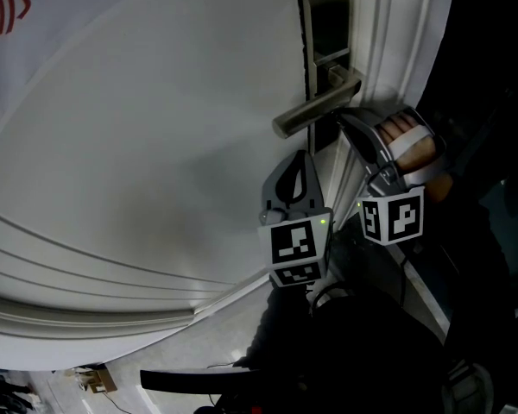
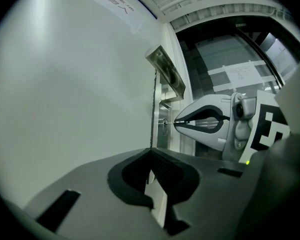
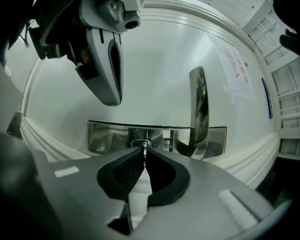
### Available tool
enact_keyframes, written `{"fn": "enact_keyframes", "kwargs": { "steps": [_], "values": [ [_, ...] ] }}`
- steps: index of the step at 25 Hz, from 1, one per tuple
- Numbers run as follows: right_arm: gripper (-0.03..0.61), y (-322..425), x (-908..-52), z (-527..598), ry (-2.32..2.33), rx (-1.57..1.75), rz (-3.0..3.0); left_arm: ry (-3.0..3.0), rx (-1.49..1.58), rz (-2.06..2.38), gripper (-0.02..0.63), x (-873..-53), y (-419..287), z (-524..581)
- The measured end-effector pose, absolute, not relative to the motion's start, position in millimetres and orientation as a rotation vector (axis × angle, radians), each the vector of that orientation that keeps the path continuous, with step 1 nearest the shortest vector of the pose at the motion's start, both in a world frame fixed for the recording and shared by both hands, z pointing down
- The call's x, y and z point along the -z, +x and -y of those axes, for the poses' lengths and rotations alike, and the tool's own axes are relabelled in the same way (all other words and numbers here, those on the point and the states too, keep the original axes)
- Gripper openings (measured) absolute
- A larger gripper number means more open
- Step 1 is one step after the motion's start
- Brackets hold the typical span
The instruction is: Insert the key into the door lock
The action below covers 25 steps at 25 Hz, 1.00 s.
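Right gripper view: key [image 3: 145,146] tight in right gripper [image 3: 145,155], tip at keyhole of lock [image 3: 110,136]; left gripper [image 2: 151,151] closed, empty.

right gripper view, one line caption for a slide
Right tool shut on the key, tip at the keyhole of the lock plate

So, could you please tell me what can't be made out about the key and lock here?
- Right gripper view: how deep the key sits in the keyhole is unclear, because it shows edge-on.
- Head view: both are hidden behind the door handle and the right tongs.
- Left gripper view: the key is too small to judge.
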State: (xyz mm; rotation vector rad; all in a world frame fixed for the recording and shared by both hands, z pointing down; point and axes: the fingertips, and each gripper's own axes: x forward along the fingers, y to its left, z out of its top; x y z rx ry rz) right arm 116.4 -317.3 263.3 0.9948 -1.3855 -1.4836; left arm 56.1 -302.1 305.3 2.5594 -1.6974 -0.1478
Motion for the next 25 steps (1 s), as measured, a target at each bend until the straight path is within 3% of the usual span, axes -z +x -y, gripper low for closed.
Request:
{"fn": "enact_keyframes", "kwargs": {
  "steps": [25],
  "values": [
    [0.012, 115.0, -263.9, 319.8, 1.011, 1.472, 1.384, 2.565, 0.15, 1.677, 0.002, -305.9, 53.8, 304.4]
  ]
}}
